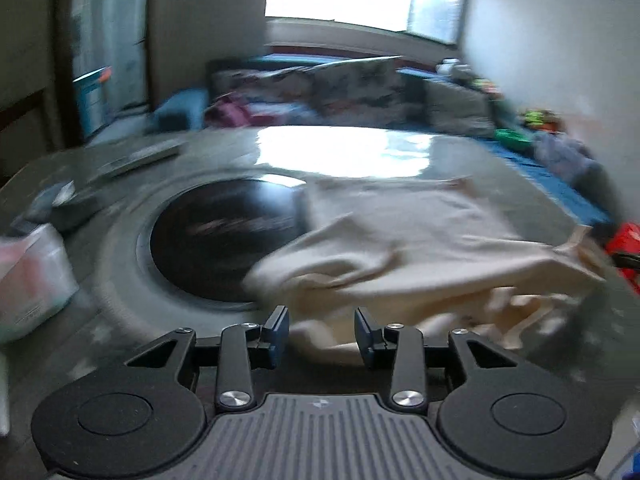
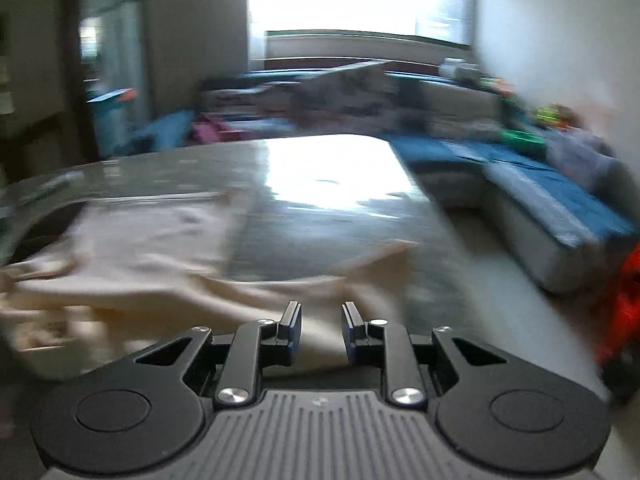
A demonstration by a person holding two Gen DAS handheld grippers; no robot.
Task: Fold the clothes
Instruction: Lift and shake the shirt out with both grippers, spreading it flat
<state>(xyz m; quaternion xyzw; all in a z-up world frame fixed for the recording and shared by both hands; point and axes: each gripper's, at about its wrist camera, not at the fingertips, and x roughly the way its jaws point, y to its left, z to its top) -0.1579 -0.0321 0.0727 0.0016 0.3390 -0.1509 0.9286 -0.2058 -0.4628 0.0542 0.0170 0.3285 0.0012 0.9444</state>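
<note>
Cream garment crumpled, apparently on table

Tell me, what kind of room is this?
Most likely a living room in someone's home. A blue-covered sofa runs along the wall under a big bright window, and a cream garment lies on a glossy table waiting to be folded. The pictures are blurry, so that's a best guess.

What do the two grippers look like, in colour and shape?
The left gripper and the right gripper look the same: black linkage arms with silver screws, two round black discs at the sides, a grey ribbed plate between them with a small mark, and dark blue pads on the jaws. No cables show.
</note>
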